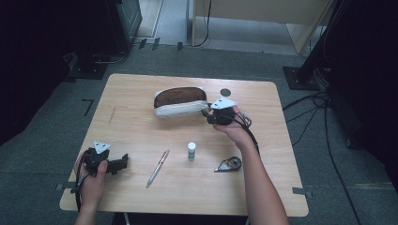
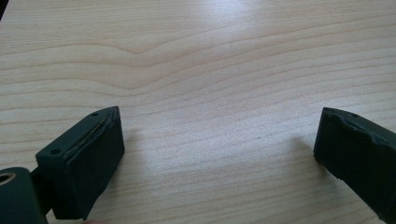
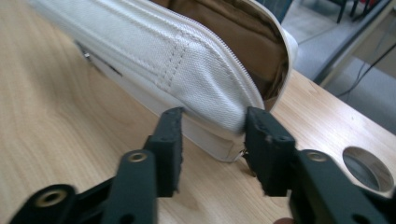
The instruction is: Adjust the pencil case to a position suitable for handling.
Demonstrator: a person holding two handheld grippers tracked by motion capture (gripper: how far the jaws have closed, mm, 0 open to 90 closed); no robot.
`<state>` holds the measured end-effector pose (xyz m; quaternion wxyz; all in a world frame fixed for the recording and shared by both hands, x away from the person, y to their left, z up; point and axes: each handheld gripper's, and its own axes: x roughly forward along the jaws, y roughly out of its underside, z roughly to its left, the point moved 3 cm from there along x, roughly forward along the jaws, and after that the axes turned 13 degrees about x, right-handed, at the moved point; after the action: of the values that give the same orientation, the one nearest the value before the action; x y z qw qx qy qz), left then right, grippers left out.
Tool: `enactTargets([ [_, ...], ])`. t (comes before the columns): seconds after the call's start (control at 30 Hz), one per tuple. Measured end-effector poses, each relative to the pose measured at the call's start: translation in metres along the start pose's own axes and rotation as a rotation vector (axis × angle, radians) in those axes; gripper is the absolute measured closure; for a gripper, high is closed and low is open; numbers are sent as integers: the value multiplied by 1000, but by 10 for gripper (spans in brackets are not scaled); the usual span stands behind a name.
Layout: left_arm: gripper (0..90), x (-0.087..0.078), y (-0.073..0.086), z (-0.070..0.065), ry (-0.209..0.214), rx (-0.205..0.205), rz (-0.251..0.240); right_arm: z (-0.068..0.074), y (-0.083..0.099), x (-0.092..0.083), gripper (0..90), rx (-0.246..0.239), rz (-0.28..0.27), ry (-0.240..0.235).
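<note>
A white zip pouch (image 1: 180, 103) with a brown lining lies open at the back middle of the wooden table (image 1: 136, 126). My right gripper (image 1: 206, 113) is at the pouch's right end. In the right gripper view the two black pads (image 3: 170, 135) sit on either side of the narrow end of the pouch (image 3: 187, 60) and press on its white fabric, with the right gripper (image 3: 212, 122) shut on it. My left gripper (image 1: 125, 161) rests near the front left corner. It is open (image 2: 219, 128), with bare wood between its jaws.
A silver pen (image 1: 157, 168), a small white bottle with a green cap (image 1: 191, 151) and a small black and grey round tool (image 1: 230, 164) lie in the front middle of the table. A round hole (image 1: 225, 92) is in the tabletop behind the right gripper.
</note>
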<state>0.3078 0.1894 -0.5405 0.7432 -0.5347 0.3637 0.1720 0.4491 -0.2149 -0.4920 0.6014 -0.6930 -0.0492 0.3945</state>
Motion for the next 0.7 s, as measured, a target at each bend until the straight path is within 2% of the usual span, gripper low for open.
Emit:
enactTargets([
  [0.1,18,0,0,0,0,2,0,5,1,-3,638,0,3,-17],
  [0.13,19,0,0,0,0,0,0,10,2,-5,651,9,14,-48],
  [0.23,19,0,0,0,1,3,3,16,3,-8,660,13,18,-81],
  [0.27,18,0,0,0,0,0,0,23,5,-10,662,19,21,-113],
  [0.37,18,0,0,0,0,0,0,29,7,-11,660,26,21,-131],
  [0.43,18,0,0,0,0,0,0,38,9,-11,660,37,15,-167],
  [0.53,18,0,0,0,0,1,0,48,10,-11,630,32,32,-214],
  [0.57,19,0,0,0,0,1,0,48,10,-11,630,32,32,-214],
  [0.6,18,0,0,0,0,0,0,55,11,-12,608,12,51,-257],
  [0.63,18,0,0,0,0,0,0,55,11,-12,608,12,51,-257],
  [0.7,19,0,0,0,0,1,0,59,11,-16,553,5,62,-305],
])
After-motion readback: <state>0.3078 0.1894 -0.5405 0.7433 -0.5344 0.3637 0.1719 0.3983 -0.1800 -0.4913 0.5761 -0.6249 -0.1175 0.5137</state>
